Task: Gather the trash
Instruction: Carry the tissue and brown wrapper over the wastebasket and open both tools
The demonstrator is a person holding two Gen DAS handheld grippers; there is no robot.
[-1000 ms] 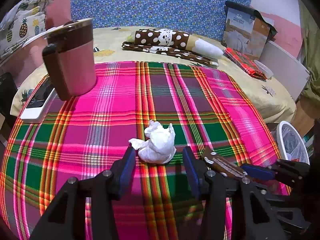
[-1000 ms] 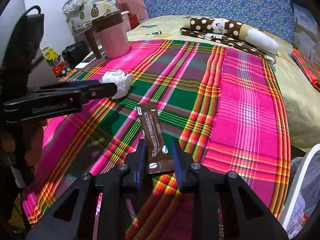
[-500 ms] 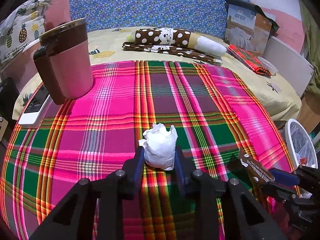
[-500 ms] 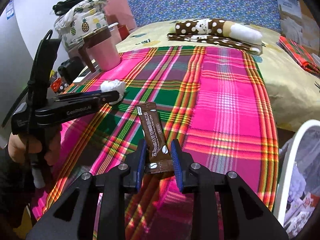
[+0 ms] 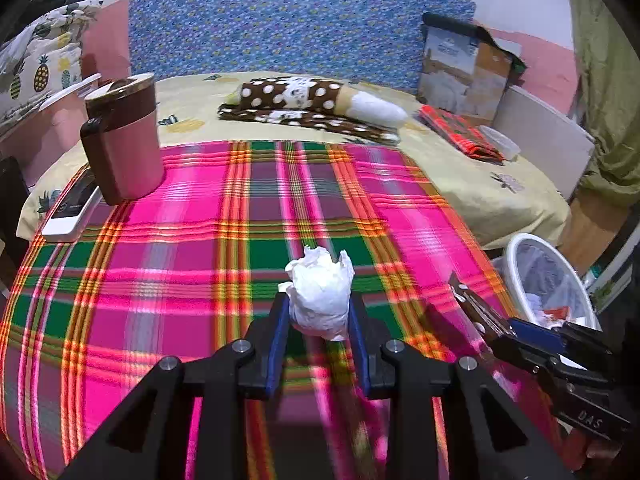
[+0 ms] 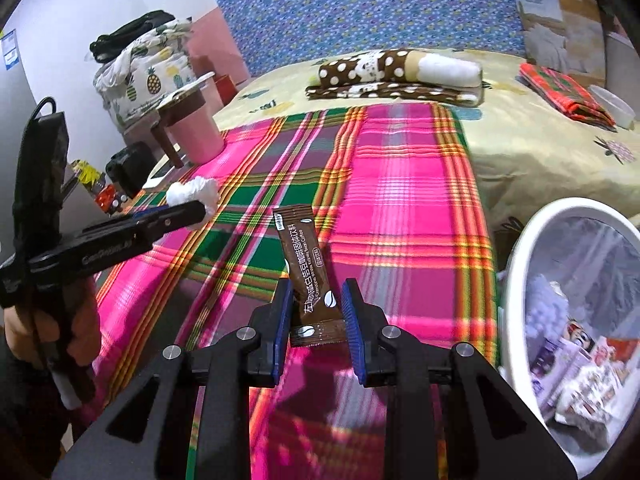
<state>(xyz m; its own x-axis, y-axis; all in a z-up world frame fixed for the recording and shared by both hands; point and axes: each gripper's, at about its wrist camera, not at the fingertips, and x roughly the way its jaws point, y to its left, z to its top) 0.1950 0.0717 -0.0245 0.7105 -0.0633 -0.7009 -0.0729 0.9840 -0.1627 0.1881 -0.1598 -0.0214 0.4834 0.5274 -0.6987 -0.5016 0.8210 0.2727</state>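
In the left wrist view our left gripper (image 5: 319, 316) fills the lower centre of the frame, its blue-padded fingers (image 5: 276, 332) closed in against both sides of a crumpled white tissue (image 5: 320, 294). The tissue sits up between the pads, above the plaid cloth (image 5: 180, 240) that covers the bed (image 5: 480, 184). At the lower right of that frame our right gripper (image 5: 500, 326) shows edge-on with the brown sachet (image 5: 472, 306) sticking out of it.

In the right wrist view the right gripper (image 6: 316, 312) occupies the bottom centre, fingers (image 6: 352, 312) narrowed onto the lower end of the sachet (image 6: 306, 272), which stands up and leans slightly to the upper left, printed face toward us. The left gripper (image 6: 188, 212) reaches in from the left edge with the tissue (image 6: 194, 196) at its tip.

A white bin (image 6: 516, 264) sits at the right edge of that frame, off the side of the bed, with paper and wrappers inside; in the left wrist view the bin (image 5: 508, 256) is at the right, beyond the cloth's edge. A pink mug (image 5: 124, 144) stands at the upper left of the cloth, beside a flat white device (image 5: 64, 220). A polka-dot roll (image 5: 304, 98) lies at the upper centre.
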